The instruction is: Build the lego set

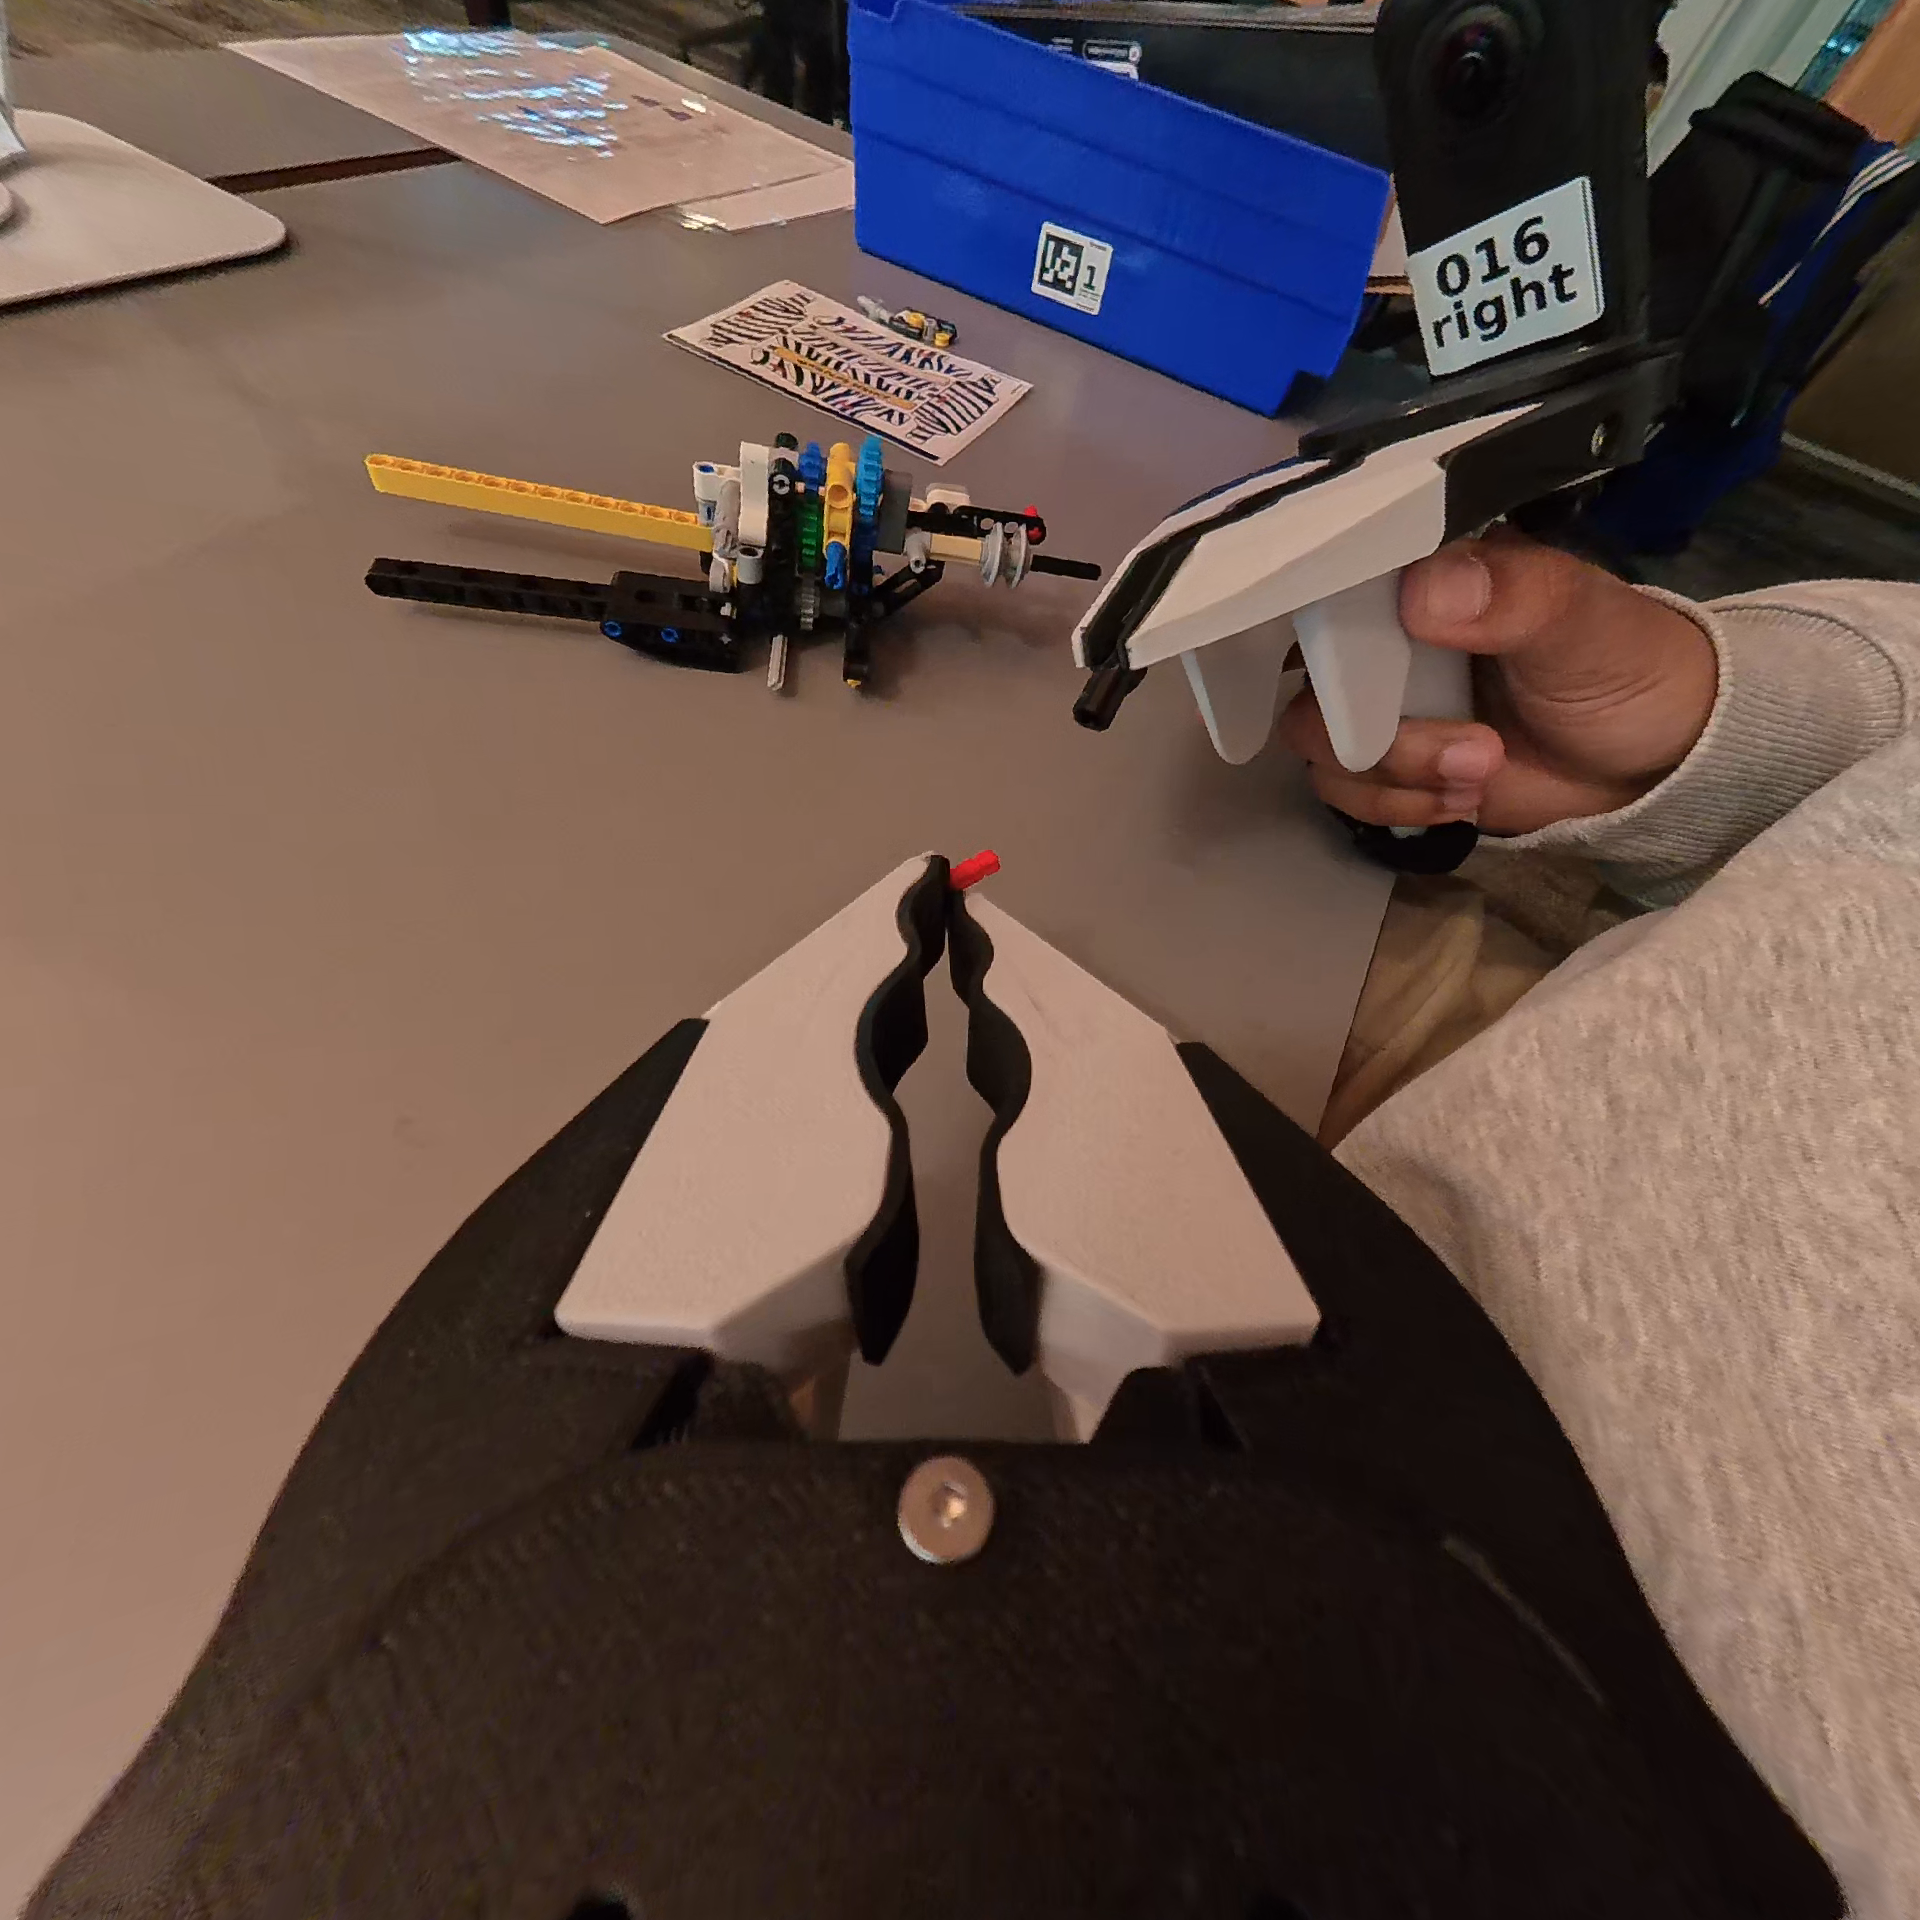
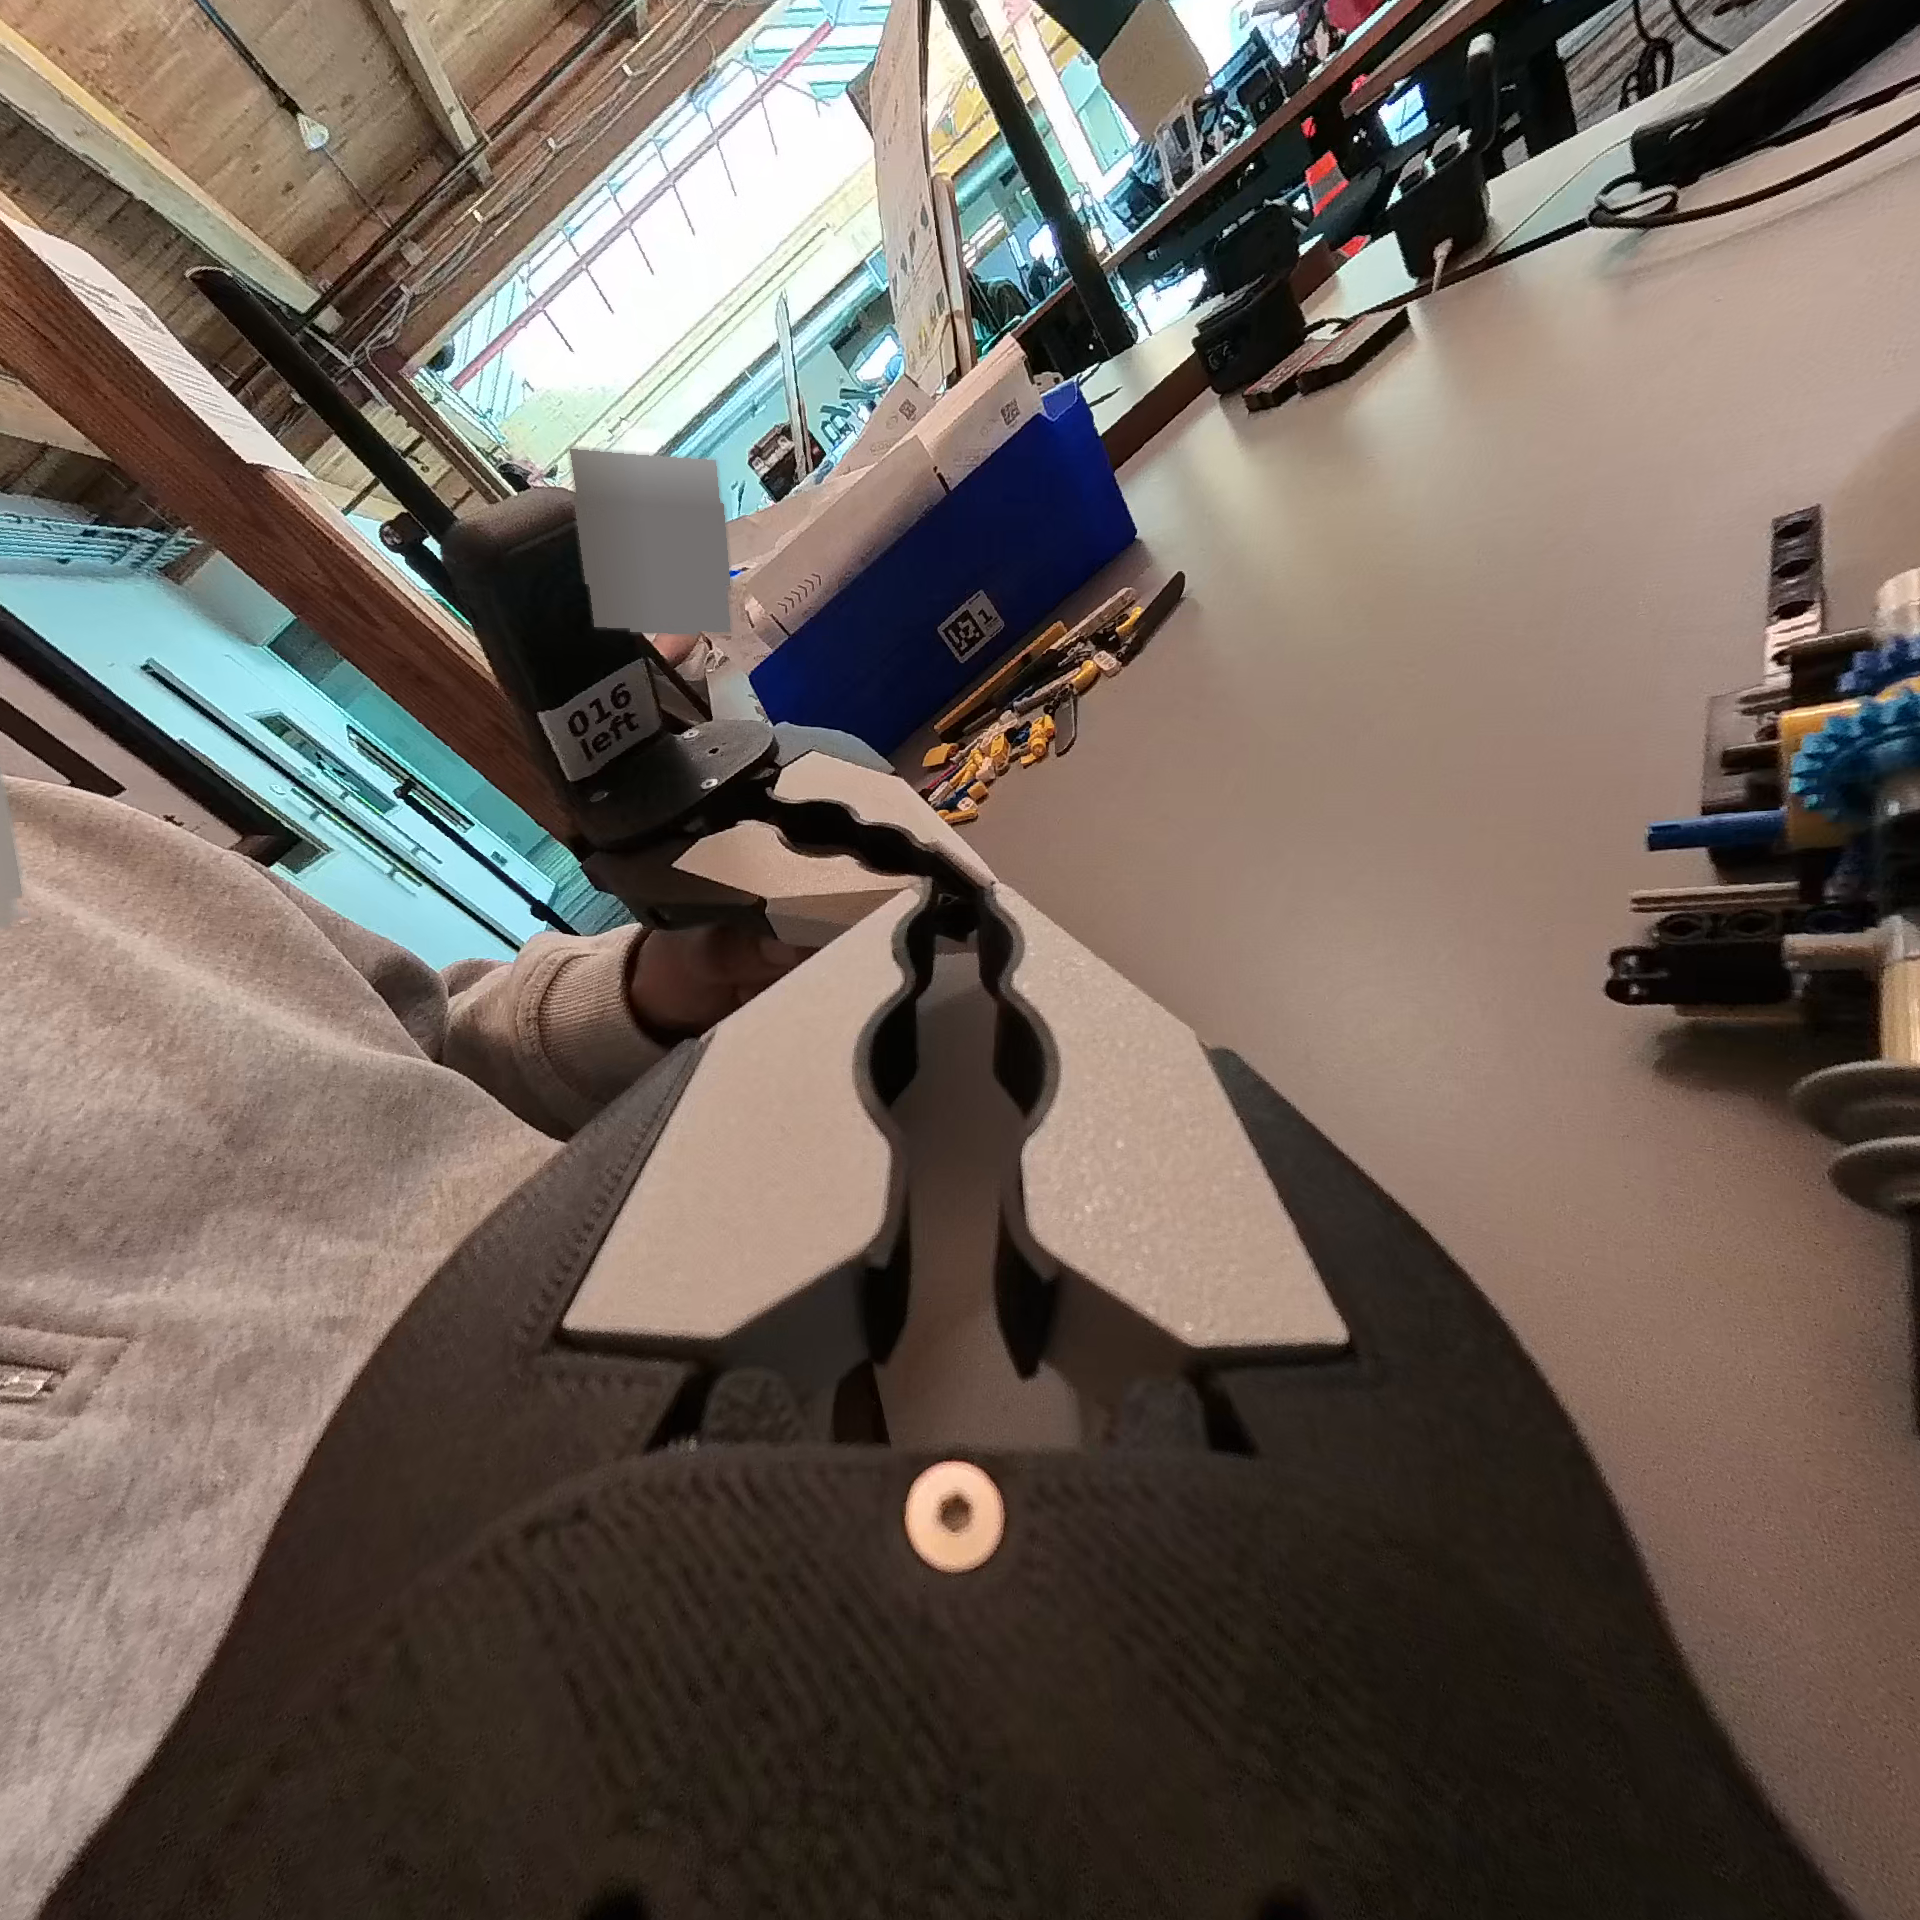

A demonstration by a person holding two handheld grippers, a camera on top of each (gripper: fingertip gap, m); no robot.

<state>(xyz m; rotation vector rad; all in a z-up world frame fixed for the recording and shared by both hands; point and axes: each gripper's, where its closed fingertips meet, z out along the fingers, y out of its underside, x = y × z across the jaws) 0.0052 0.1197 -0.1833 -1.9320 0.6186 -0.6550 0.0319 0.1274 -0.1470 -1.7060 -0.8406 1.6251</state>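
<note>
Lego model (image 1: 748,551) sits mid-table; left hand-held gripper (image 1: 951,883) pinches a red pin (image 1: 975,868), right hand-held gripper (image 1: 1103,698) a black connector (image 1: 1099,701).

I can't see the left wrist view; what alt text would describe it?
The left gripper, its grey fingers closed, pinches a small red plastic pin above a grey table. Beyond lies a half-built model of yellow and black beams with coloured gears; the right gripper holds a small black connector.
</note>
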